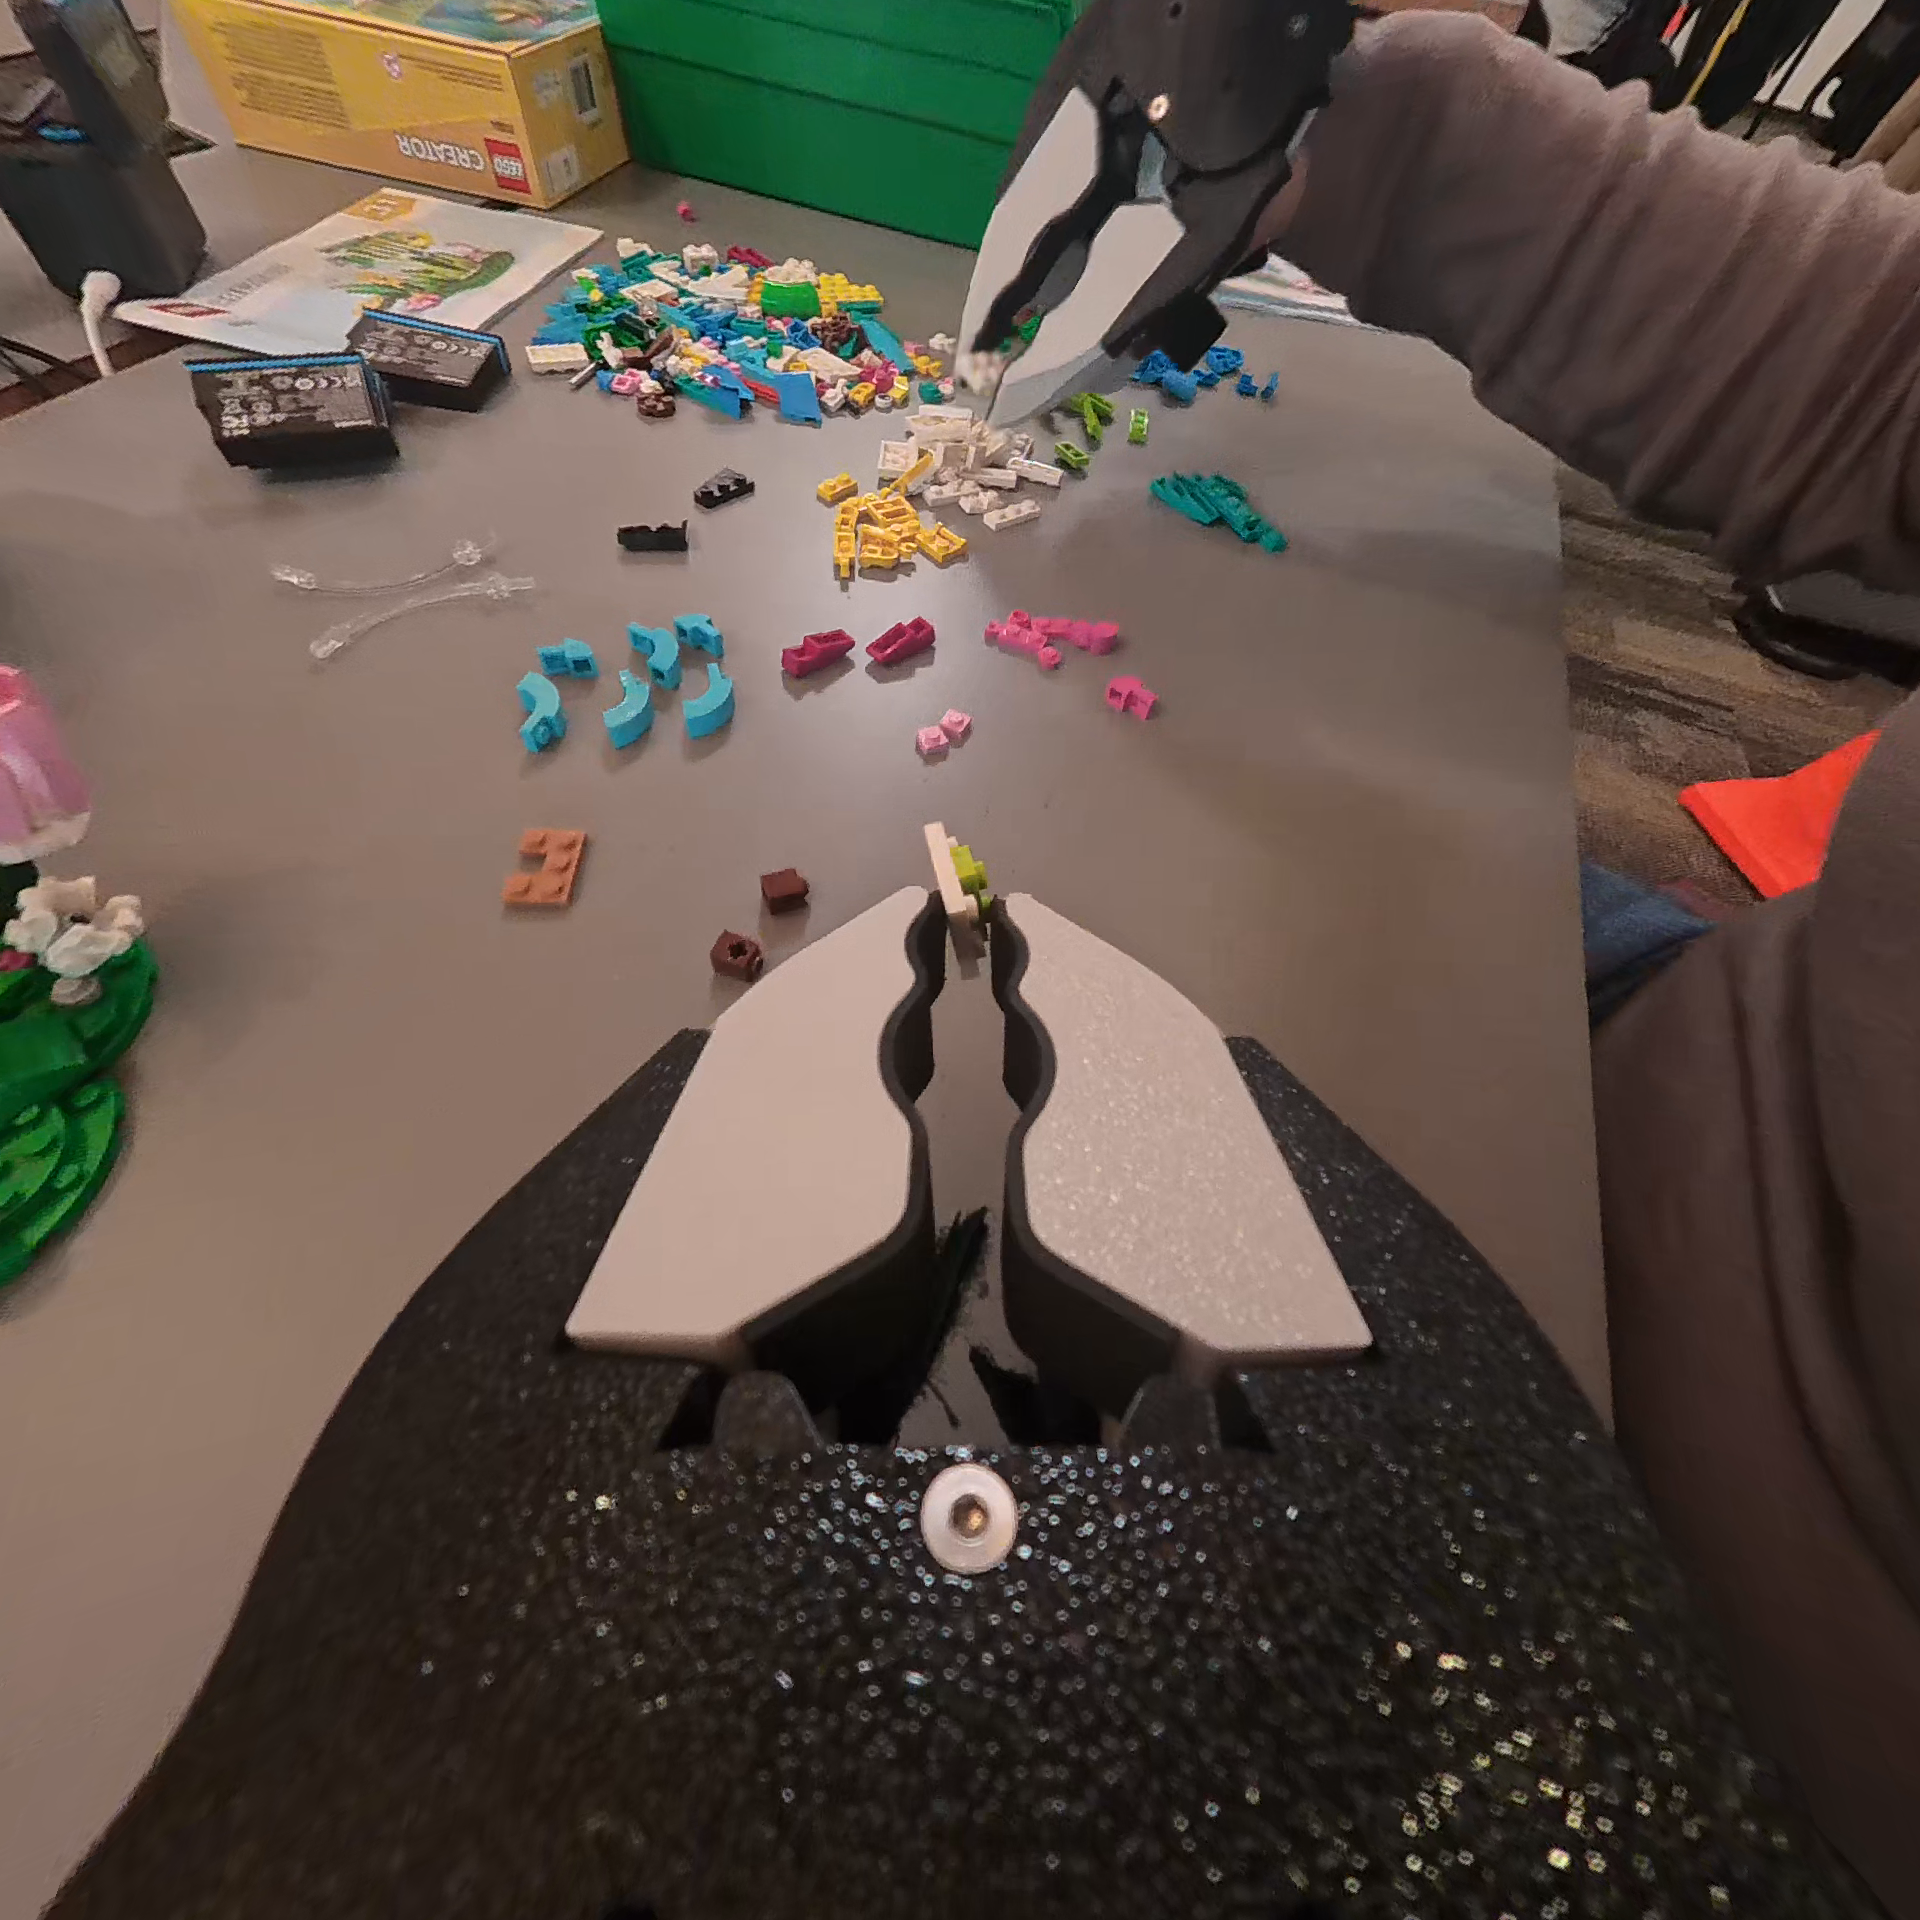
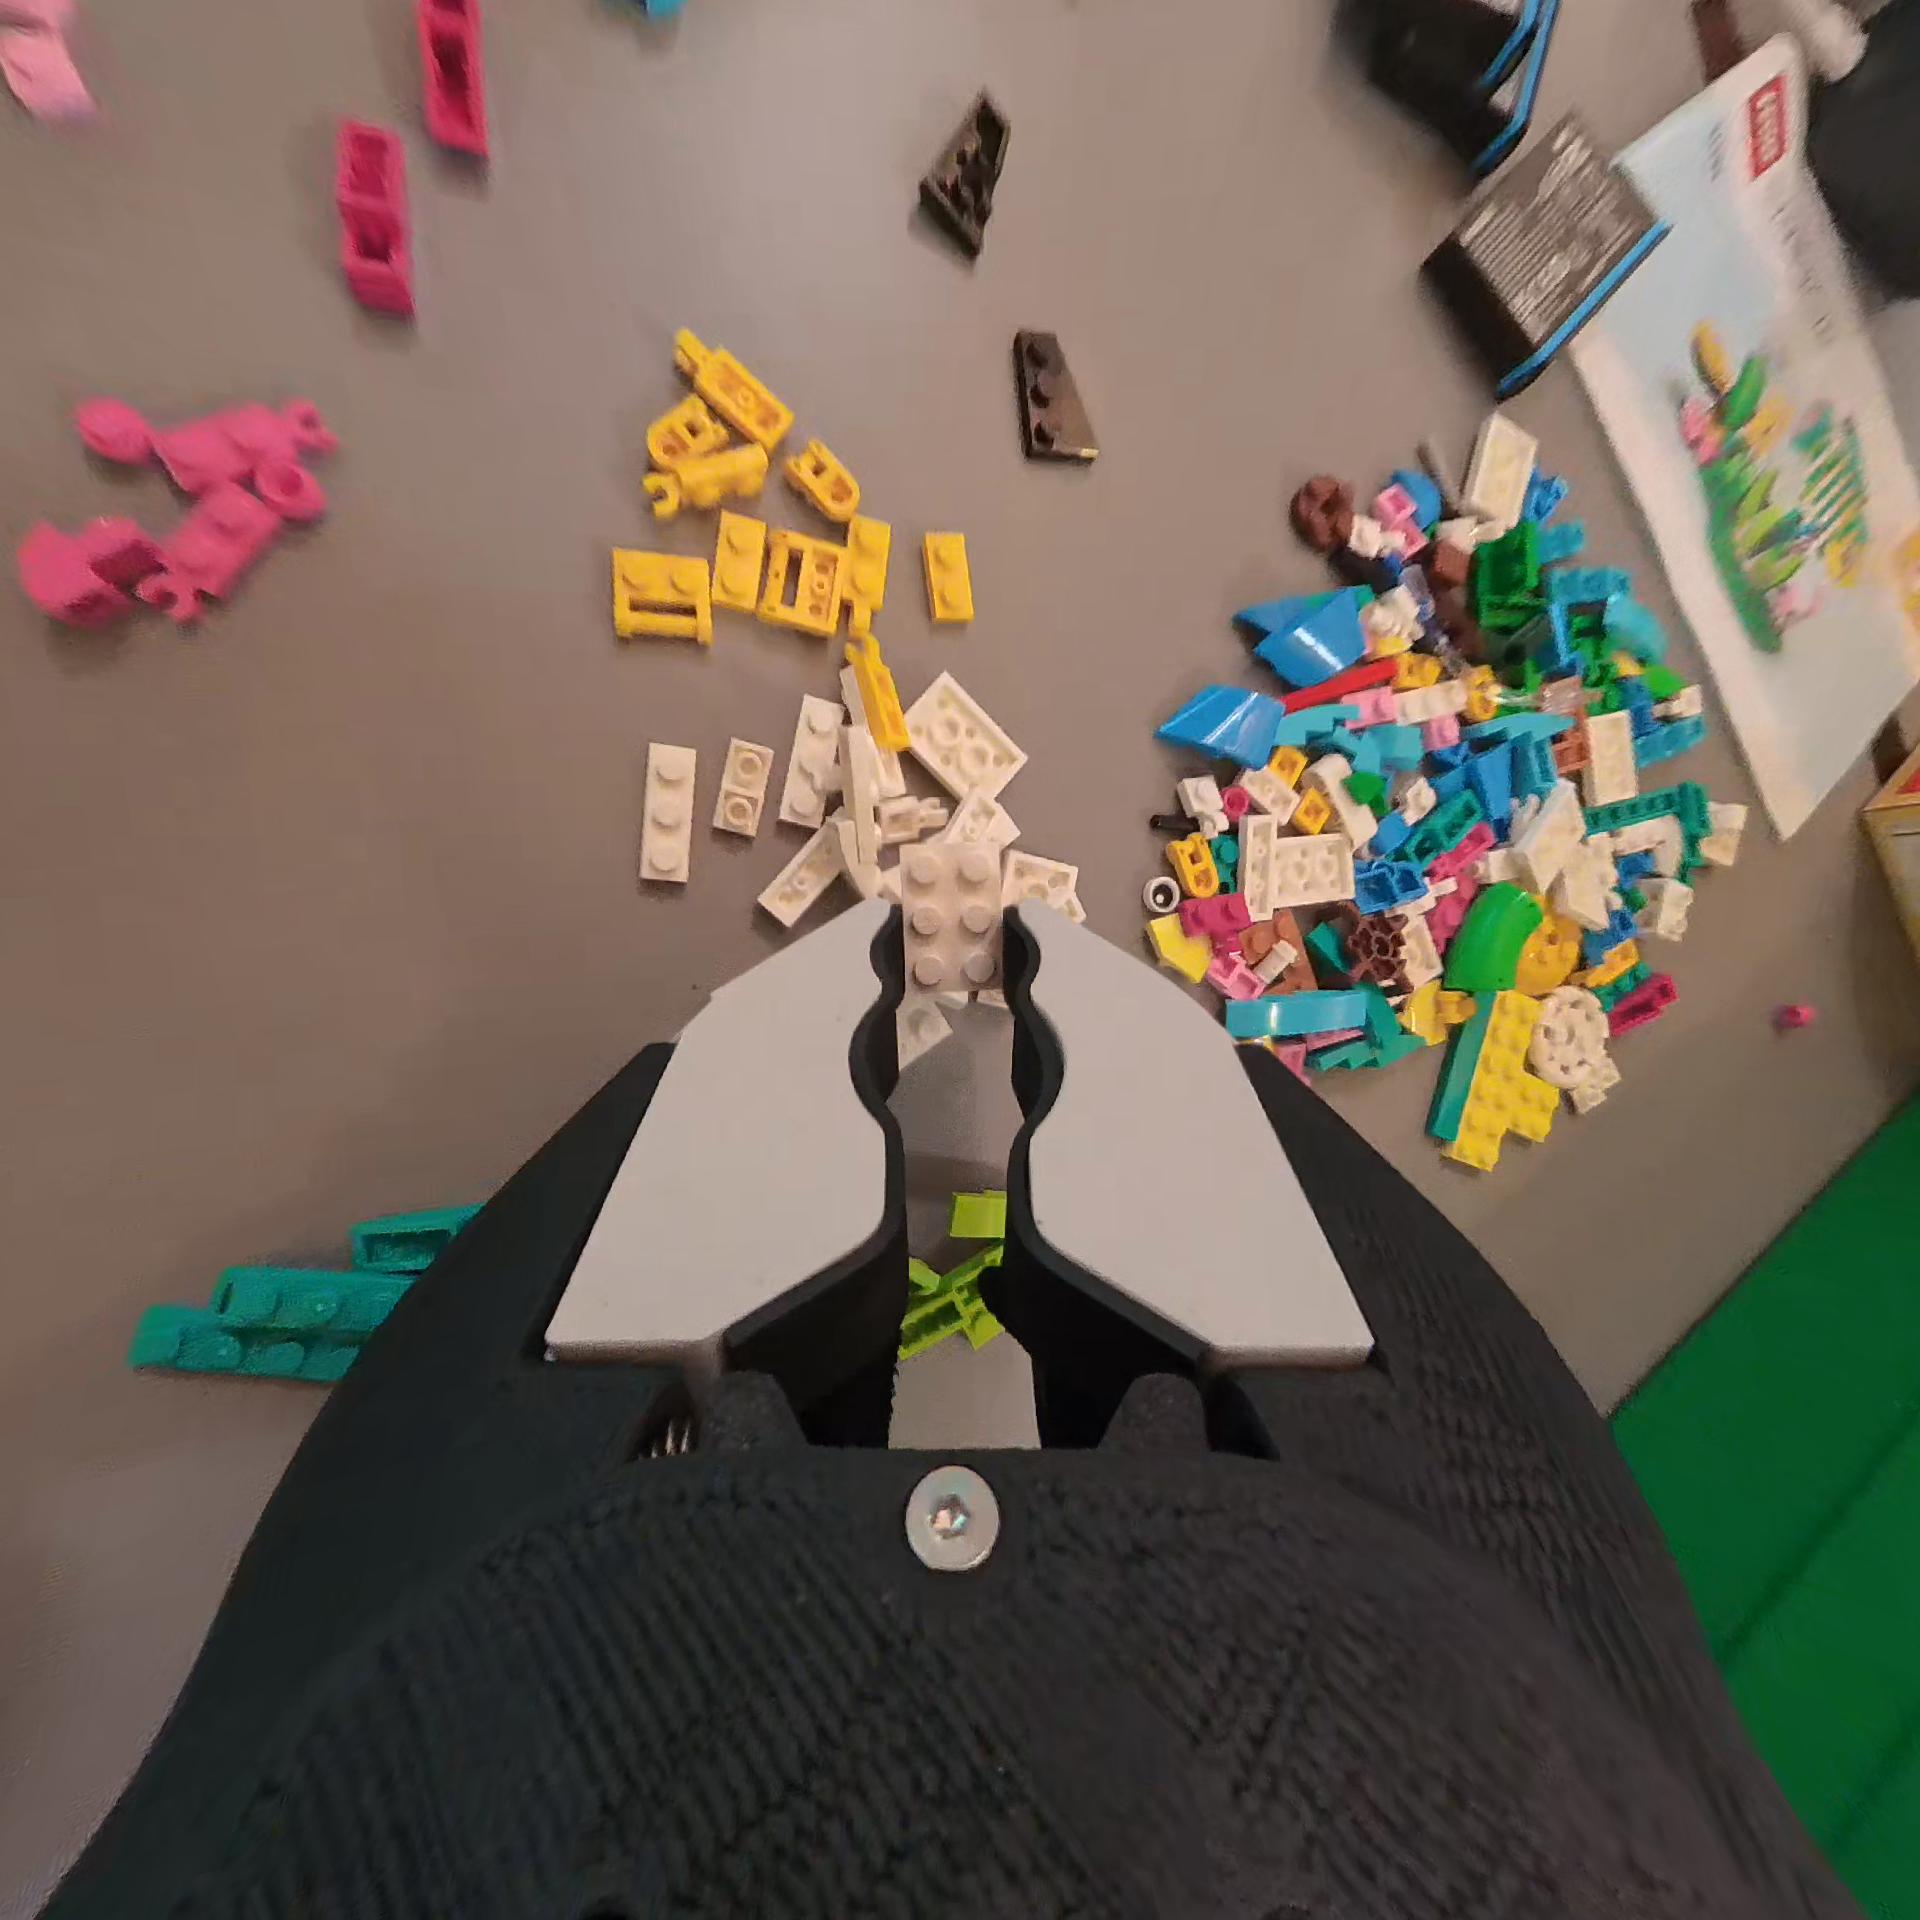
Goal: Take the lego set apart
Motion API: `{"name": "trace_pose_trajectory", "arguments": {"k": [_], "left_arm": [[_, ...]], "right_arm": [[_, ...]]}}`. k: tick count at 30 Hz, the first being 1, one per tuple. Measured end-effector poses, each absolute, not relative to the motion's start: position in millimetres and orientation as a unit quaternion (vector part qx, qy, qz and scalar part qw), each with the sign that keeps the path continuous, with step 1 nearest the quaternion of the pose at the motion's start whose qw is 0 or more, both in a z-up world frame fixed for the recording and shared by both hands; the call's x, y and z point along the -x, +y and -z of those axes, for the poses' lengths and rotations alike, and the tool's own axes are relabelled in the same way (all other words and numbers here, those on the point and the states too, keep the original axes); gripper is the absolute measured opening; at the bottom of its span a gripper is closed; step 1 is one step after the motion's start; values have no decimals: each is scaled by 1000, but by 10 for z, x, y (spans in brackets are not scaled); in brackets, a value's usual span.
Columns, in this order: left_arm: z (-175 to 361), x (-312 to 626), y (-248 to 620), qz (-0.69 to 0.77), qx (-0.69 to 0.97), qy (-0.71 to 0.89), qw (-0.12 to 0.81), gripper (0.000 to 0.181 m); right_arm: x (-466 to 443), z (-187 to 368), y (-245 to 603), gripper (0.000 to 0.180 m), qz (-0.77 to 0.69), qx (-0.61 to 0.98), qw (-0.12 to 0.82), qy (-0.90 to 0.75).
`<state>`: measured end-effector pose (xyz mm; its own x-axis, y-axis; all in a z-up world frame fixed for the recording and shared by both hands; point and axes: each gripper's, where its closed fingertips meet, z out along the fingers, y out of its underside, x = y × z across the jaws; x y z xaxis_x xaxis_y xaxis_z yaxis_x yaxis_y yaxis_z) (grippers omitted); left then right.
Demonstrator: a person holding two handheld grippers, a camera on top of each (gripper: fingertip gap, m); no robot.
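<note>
My left gripper [image 1: 964, 909] is shut on a small white plate with a lime piece [image 1: 961, 878] on it, held edge-up over the near middle of the grey table [image 1: 312, 1039]. My right gripper [image 2: 951, 914] is shut on a white studded plate [image 2: 948, 920], held just above the pile of white pieces [image 2: 883, 790]. The right gripper also shows in the left wrist view [image 1: 987, 374] at the far side, over the white pile [image 1: 966, 462]. A partly built green and pink lego model [image 1: 52, 997] stands at the left edge.
Sorted groups lie on the table: yellow [image 2: 769, 540], pink [image 2: 177, 509], magenta [image 2: 374, 218], teal [image 2: 270, 1320], lime [image 2: 956, 1288], blue curved pieces [image 1: 623, 681]. A mixed pile [image 2: 1455, 810], booklet [image 2: 1787, 416], black battery packs [image 1: 301, 405], yellow box [image 1: 416, 94] and green bin [image 1: 831, 114] sit beyond.
</note>
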<state>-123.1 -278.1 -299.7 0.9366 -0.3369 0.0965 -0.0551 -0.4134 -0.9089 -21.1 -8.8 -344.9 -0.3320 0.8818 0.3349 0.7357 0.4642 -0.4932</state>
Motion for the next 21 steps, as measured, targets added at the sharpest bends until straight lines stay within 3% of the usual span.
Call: {"name": "trace_pose_trajectory", "arguments": {"k": [7, 10, 14, 21], "left_arm": [[2959, 1149, -2671, 134, 829, 114, 531, 7], [2891, 1133, -2605, 152, 819, 90, 546, 7], [2853, 1049, -2535, 180, 816, 76, 543, 7], [2748, 915, -2504, 280, 799, 22, 532, 7]], "right_arm": [[204, 3439, -92, 45, -114, 508, 271, -810], [381, 3124, -428, 45, -158, 478, 319, -803], [782, 2706, -1538, 41, -229, 305, 418, -825], [1020, 2706, -2467, 26, -132, 79, 524, -838]]}}
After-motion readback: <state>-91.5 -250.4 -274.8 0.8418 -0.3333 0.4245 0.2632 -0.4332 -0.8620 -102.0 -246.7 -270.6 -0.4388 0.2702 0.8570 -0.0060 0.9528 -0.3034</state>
